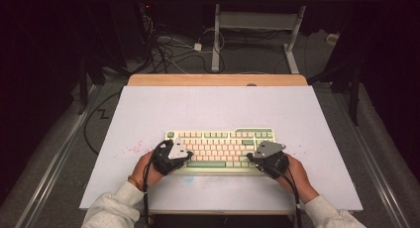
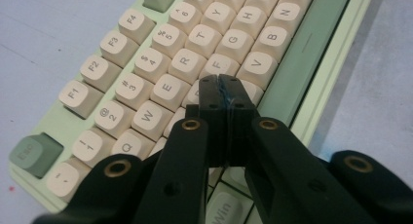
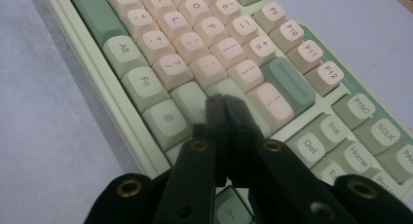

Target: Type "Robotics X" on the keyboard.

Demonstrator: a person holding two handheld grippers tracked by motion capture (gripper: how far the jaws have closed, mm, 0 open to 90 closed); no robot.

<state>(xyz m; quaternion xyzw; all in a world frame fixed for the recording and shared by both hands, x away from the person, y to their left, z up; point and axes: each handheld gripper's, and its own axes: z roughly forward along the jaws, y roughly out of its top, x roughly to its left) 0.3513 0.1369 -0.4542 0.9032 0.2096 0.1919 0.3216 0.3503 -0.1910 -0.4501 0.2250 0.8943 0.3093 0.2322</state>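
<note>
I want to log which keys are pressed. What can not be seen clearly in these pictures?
- Left gripper view: the key under the shut left gripper tips is hidden by the jaws.
- Right gripper view: the key under the shut right gripper is hidden likewise.
- High view: keyboard legends are too small; both hands cover its lower corners.

The keyboard (image 1: pixel 220 149) lies on the table (image 1: pixel 148 114), near its front edge. The left gripper (image 1: pixel 171 156) is over its left end, the right gripper (image 1: pixel 267 156) over its right end.
</note>
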